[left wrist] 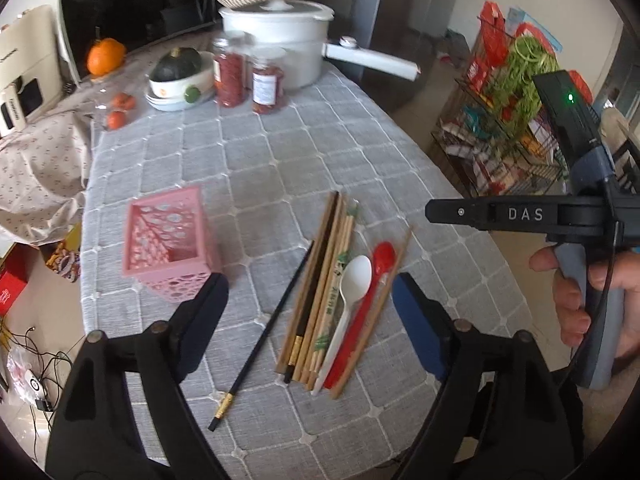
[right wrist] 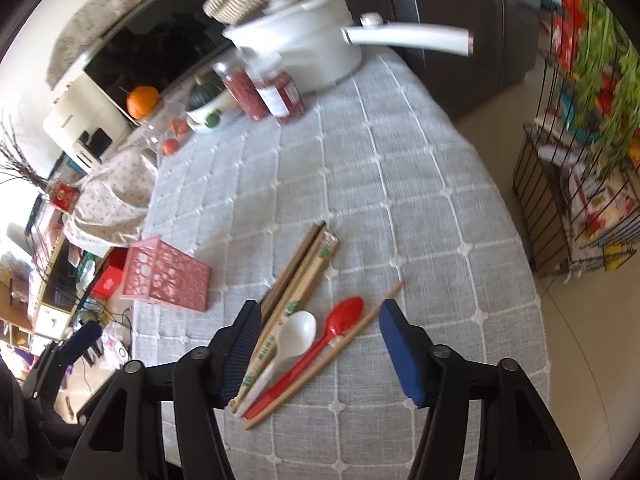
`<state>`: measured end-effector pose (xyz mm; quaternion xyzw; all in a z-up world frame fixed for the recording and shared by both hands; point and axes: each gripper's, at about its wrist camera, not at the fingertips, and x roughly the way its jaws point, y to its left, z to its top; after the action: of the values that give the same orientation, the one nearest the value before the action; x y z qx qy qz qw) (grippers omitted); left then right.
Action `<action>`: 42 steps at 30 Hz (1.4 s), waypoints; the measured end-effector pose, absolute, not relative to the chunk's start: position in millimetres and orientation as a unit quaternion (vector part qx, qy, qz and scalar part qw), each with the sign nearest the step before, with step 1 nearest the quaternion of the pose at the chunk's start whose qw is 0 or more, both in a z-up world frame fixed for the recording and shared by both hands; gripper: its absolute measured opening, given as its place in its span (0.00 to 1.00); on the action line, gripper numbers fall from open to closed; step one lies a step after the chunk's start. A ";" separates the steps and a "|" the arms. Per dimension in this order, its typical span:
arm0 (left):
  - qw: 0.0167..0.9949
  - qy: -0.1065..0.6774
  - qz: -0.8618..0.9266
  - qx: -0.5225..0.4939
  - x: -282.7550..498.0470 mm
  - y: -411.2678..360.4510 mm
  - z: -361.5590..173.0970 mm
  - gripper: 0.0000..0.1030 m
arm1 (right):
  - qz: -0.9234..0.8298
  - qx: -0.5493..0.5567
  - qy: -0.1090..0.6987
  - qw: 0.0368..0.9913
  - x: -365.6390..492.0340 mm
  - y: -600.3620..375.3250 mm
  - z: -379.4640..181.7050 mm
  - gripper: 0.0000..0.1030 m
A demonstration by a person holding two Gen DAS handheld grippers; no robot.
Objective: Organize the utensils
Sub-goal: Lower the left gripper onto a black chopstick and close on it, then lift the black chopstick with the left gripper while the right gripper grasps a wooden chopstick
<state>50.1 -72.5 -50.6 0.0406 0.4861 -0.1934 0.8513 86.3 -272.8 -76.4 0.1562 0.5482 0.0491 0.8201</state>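
The left gripper (left wrist: pixel 310 304) hangs above a table covered with a grey checked cloth (left wrist: pixel 320 152), its two blue-padded fingers spread wide and holding nothing. Between and beyond them lies a loose pile of utensils: a bundle of wooden chopsticks (left wrist: pixel 324 280), some in paper sleeves with green print, a white plastic spoon (left wrist: pixel 348 292) and a red plastic spoon (left wrist: pixel 372 292) side by side, bowls pointing away. One black chopstick (left wrist: pixel 264 340) with a gold band lies apart, just left of the pile, angled toward the near edge. A single bare wooden chopstick (left wrist: pixel 376 312) lies along the right side of the red spoon.

Left of the pile stands a pink perforated utensil holder (left wrist: pixel 170 246), upright and open at the top; nothing shows inside it.

The right gripper (right wrist: pixel 316 344) is also parted wide and grasps nothing, its fingers straddling the handles of the spoons and chopsticks from above. In the left wrist view it appears at the right edge, held by a hand (left wrist: pixel 588 292).

At the far end of the table sit a white pot (left wrist: pixel 280 40) with a long handle, two jars (left wrist: pixel 248 76) of red contents, a dark green squash (left wrist: pixel 178 64) in a bowl, and an orange pumpkin (left wrist: pixel 106 56)
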 end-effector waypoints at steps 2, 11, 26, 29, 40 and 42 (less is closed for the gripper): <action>0.838 0.504 -0.196 0.075 60.4 -87.4 -61.3 0.62 | 0.048 0.160 0.565 0.808 89.9 -279.3 -89.4 0.55; 0.759 0.603 -0.181 0.165 101.2 -110.5 -125.6 0.19 | 0.042 0.147 0.580 0.800 86.6 -298.1 -103.0 0.55; 0.738 0.628 -0.156 0.191 103.9 -113.5 -160.6 0.12 | 0.024 0.157 0.594 0.789 81.1 -321.9 -117.9 0.56; 0.732 0.635 -0.156 0.192 107.5 -115.4 -165.6 0.12 | 0.024 0.158 0.596 0.787 81.9 -321.6 -119.6 0.56; 0.751 0.614 -0.157 0.186 114.1 -114.2 -154.0 0.06 | 0.031 0.139 0.619 0.772 89.0 -302.4 -136.5 0.56; 0.766 0.599 -0.163 0.166 109.4 -106.9 -139.7 0.06 | 0.037 0.132 0.622 0.771 89.4 -296.9 -138.4 0.56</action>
<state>109.4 -106.9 -139.7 0.1662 0.5989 -0.1628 0.7663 89.4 -296.9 -138.4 0.1320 0.6222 0.0368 0.7708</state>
